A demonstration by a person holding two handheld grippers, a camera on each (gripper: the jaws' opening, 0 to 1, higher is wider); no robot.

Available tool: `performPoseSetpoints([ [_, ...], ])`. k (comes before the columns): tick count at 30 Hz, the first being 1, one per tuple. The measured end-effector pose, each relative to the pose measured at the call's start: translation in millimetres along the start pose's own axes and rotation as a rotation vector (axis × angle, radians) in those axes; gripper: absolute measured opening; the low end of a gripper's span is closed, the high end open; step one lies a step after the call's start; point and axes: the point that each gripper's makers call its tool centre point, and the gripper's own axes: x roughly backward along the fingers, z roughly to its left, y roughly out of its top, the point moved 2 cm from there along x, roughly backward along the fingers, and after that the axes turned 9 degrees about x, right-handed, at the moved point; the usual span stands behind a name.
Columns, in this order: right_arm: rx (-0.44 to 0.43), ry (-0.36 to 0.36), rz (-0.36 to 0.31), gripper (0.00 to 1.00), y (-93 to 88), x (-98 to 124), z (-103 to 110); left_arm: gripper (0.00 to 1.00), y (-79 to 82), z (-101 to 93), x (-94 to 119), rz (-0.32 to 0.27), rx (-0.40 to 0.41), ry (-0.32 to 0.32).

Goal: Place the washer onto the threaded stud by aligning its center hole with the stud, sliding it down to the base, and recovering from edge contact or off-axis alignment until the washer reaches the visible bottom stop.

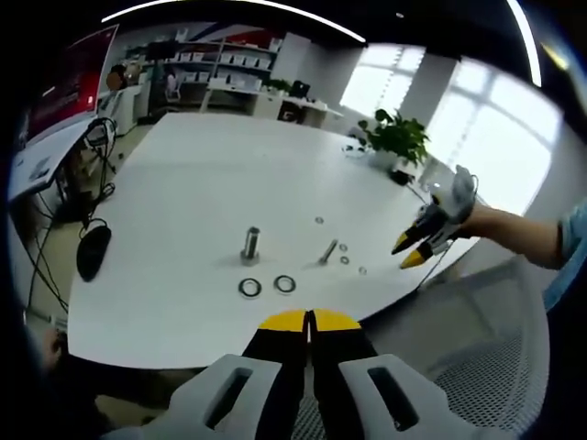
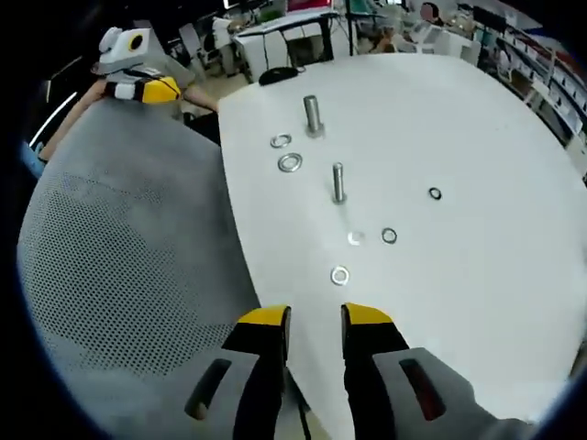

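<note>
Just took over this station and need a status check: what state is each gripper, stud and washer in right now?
Left gripper: shut, empty, at the table edge.
Right gripper: open, empty, short of the washers.
Upright stud: standing, bare, no washer on it.
Loose bolt: lying on the table.
Two large washers: flat beside the upright stud.
Small washers: flat, scattered near the bolt.

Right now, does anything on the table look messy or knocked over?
Nothing looks broken or spilled. The washers lie loose and scattered flat on the white table, none on a stud yet. One threaded stud stands upright; whether the thinner bolt stands or lies is hard to tell.
</note>
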Motion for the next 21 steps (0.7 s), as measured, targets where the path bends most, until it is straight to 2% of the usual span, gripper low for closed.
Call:
performPoseSetpoints([
  [5,0.077,-0.002,0.069,0.24,4.4,-13.3,-7.1,0.0,-0.2,-0.2,0.0,0.0,0.001,0.0],
  [13,0.104,-0.028,0.126,0.24,2.4,-38.0,-14.1,0.0,1.5,-1.3,1.0,-0.016,-0.003,-0.008],
  [21,0.102,-0.032,0.155,0.23,-3.0,-52.0,-19.8,0.0,5.1,-2.4,1.9,-0.04,0.007,-0.022],
])
